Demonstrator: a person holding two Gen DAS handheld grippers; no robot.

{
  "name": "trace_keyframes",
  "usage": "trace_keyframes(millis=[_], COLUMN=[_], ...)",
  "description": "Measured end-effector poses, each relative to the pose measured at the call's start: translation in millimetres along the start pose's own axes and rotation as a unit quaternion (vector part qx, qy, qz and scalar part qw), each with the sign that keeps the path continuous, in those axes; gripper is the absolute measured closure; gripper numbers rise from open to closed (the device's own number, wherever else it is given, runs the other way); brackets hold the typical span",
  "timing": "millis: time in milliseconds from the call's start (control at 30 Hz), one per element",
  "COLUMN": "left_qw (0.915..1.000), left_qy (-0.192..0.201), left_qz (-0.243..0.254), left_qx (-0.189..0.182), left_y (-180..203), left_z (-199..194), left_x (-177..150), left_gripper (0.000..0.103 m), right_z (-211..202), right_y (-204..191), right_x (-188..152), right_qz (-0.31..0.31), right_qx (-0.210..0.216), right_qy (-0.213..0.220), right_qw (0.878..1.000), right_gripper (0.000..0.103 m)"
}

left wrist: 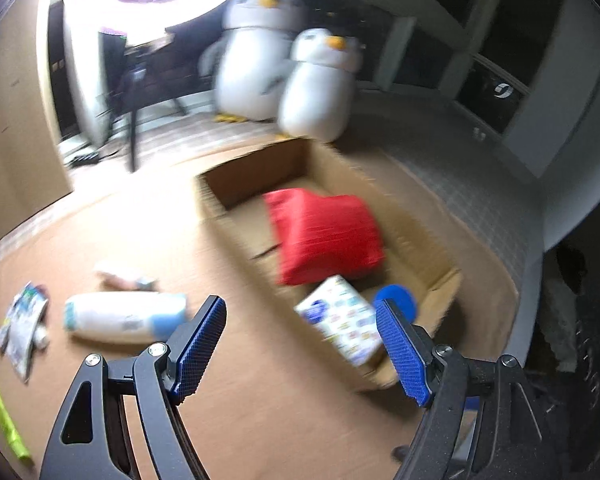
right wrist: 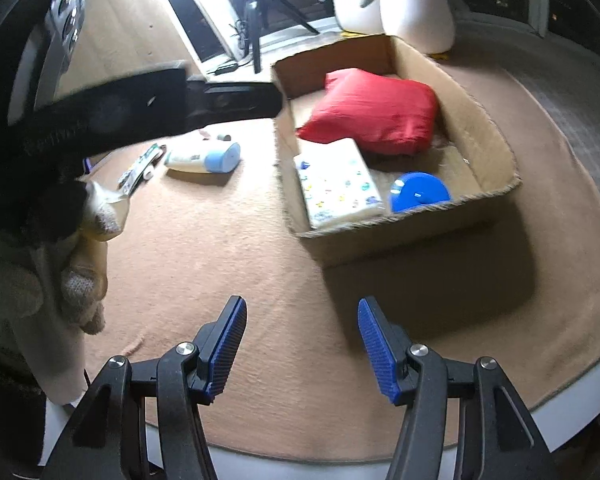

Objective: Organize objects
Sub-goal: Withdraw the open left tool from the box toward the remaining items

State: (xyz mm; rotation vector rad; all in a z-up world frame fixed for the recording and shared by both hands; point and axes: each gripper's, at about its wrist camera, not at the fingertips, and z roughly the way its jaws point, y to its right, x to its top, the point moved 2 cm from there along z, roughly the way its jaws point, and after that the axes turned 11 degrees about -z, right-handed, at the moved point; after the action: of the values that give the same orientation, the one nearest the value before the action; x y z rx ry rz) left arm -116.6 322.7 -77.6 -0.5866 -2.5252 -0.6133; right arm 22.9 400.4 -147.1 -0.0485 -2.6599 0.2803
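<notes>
An open cardboard box [right wrist: 496, 136] stands on a tan rug and holds a red pouch [right wrist: 376, 110], a patterned white pack [right wrist: 336, 184] and a blue round lid [right wrist: 418, 192]. The box [left wrist: 440, 280] shows in the left wrist view too. A white bottle with a blue cap [left wrist: 124, 318] lies on the rug left of the box; it also shows in the right wrist view [right wrist: 204, 158]. My left gripper [left wrist: 300, 316] is open and empty, near the box's near corner. My right gripper [right wrist: 302, 320] is open and empty above bare rug in front of the box.
A flat printed packet [left wrist: 22, 326], a small pale item [left wrist: 120, 276] and a yellow-green strip [left wrist: 0, 412] lie on the rug at left. Two large penguin plush toys [left wrist: 284, 64] stand behind the box. The gloved hand holding the left tool [right wrist: 72, 240] fills the right view's left side.
</notes>
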Motion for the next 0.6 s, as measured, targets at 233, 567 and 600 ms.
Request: trace_keyframes(millis=[233, 567, 600], left_qw=[0.9949, 0.9741, 0.9725], left_qy=[0.0, 0.017, 0.015], left_qz=[-0.082, -0.186, -0.191], left_qx=[0.058, 0.127, 0.132], left_y=[-96.7, -230.8, -238.2], left_z=[-23.9, -52.3, -52.1], left_x=[3.9, 17.9, 20.0], left_gripper=[0.023, 0.023, 0.023], right_z=[7.9, 26.9, 26.7], right_y=[-30.6, -72.6, -76.0], right_x=[10.6, 16.5, 16.2], right_qz=[-0.024, -0.056, -0.058], right_qx=[0.011, 0.027, 0.027], right_qy=[-0.003, -0.02, -0.021], right_qw=[1.0, 0.998, 0.998], right_gripper=[0.049, 0.049, 0.049])
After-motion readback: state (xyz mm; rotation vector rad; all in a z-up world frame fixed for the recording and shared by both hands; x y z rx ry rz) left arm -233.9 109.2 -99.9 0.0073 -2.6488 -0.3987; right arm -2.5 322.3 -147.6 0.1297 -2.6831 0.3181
